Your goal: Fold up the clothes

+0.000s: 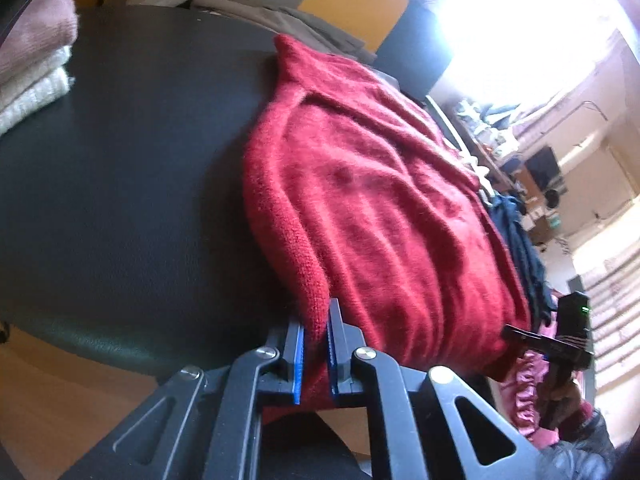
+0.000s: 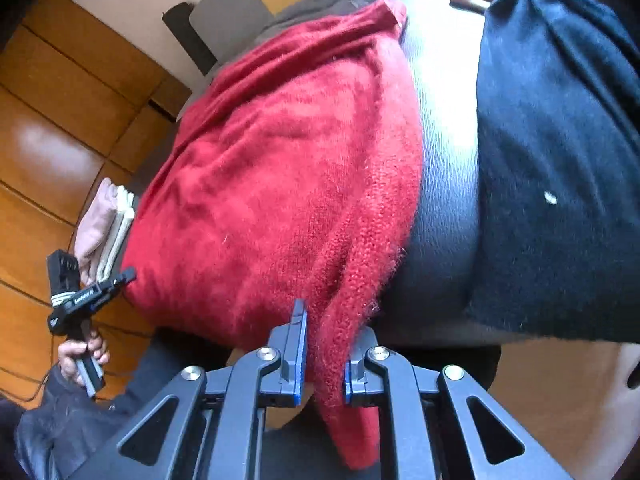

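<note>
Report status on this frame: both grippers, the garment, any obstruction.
Left gripper shut on red sweater hem. Right gripper shut on its other corner. Sweater lies on black table. Dark garment beside it, apart.

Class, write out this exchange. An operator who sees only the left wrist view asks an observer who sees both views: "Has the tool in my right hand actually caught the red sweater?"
Observer: Yes. The right tongs are shut on the ribbed edge of the red sweater.
Operator: What lies beyond the sweater on that side? I only glimpse something dark.
Observer: A black garment. It lies apart from the sweater, with a bare strip of the table between them.
Operator: Is anything on that garment?
Observer: Only one small white speck.
</note>
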Demonstrator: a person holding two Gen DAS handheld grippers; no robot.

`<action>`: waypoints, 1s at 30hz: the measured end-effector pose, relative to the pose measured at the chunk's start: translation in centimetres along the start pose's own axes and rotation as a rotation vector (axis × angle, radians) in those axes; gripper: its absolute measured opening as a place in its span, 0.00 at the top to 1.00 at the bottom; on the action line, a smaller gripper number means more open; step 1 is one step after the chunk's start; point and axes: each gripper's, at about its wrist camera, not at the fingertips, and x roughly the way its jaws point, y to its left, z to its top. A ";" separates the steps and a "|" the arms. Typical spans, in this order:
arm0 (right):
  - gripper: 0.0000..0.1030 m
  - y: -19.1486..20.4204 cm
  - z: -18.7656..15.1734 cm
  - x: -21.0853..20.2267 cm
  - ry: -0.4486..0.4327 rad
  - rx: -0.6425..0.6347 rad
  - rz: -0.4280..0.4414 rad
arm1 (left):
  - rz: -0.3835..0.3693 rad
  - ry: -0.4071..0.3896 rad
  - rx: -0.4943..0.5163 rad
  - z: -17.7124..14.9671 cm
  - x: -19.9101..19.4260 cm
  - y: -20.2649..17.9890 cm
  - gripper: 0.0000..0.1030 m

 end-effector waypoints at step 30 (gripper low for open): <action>0.90 -7.1 26.8 8.7 -0.152 0.304 0.242 | -0.197 -0.015 -0.192 26.7 15.2 4.8 0.93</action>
